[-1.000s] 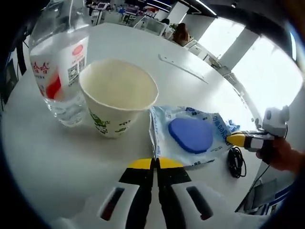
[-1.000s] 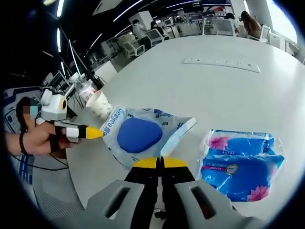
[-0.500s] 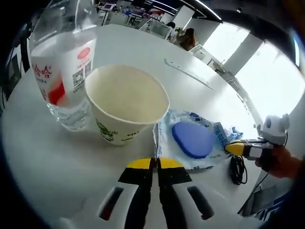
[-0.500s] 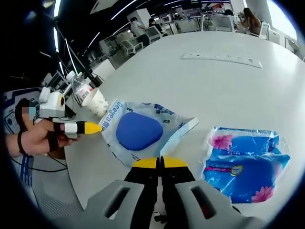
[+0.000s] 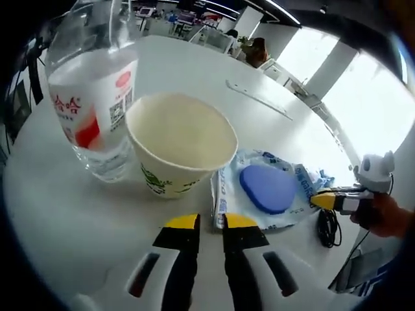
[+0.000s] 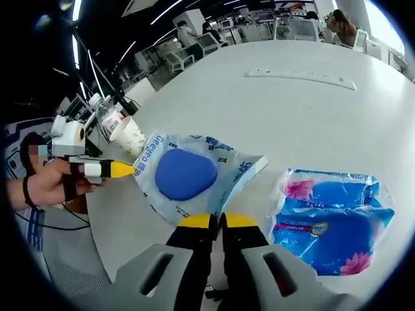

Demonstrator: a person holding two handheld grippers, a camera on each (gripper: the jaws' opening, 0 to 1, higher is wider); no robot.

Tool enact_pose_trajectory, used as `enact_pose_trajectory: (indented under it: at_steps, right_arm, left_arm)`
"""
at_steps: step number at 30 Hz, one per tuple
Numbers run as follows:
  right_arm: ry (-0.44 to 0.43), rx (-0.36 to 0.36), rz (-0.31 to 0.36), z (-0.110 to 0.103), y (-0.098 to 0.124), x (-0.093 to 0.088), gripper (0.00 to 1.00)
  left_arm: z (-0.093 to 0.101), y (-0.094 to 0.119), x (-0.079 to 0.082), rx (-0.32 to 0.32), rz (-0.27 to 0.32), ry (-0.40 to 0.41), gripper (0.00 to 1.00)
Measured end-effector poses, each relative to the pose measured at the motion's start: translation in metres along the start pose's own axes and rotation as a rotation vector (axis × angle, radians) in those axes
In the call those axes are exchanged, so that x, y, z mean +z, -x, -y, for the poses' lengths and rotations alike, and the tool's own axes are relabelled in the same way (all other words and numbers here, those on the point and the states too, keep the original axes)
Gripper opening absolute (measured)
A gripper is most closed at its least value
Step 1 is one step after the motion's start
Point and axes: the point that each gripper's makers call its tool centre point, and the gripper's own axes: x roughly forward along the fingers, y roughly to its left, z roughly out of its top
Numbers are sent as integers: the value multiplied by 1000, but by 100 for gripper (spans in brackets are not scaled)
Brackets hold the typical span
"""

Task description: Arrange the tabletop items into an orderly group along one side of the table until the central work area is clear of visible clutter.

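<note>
- My left hand-held gripper (image 5: 211,222) has its yellow-tipped jaws slightly parted, with a narrow gap between them and nothing held; the tips sit just short of the near edge of the clear packet (image 5: 267,192).
- My right hand-held gripper (image 6: 217,221) has its jaws pressed together; their tips meet at the near edge of that same packet (image 6: 188,179), but I cannot tell whether they pinch the film.
- The packet is a clear plastic pouch with blue print, lying flat on the white tabletop (image 5: 58,214); inside it is one rounded blue pad (image 5: 267,188).
- The paper cup (image 5: 180,146) stands upright just beside the packet; its rim faces me and the inside looks cream and bare, nothing in it that I can see.
- The water bottle (image 5: 96,97) stands upright right against the cup on the side away from the packet; it is clear plastic with a red and white label, and water fills it to about the top of the label.
- In the right gripper view the cup (image 6: 128,135) and bottle (image 6: 111,120) sit beyond the packet's far corner, near the tabletop's edge.
- A blue tissue pack (image 6: 329,218) lies flat on the tabletop on the other side of the packet, apart from it.
- A long white strip (image 6: 300,77) lies well beyond the packet, across the open middle of the tabletop.
- A black cable (image 5: 329,227) coils just off the packet's outer corner.
</note>
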Motion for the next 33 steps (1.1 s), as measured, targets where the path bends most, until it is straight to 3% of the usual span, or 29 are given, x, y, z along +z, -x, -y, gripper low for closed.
enact_pose_trajectory:
  at_steps: [22, 33]
  right_arm:
    - [11, -14, 26, -1, 17, -4, 6]
    - [3, -39, 46, 4, 37, -11, 6]
  left_arm:
    - [2, 29, -13, -4, 5, -39, 13]
    - [0, 44, -17, -14, 13, -67, 14]
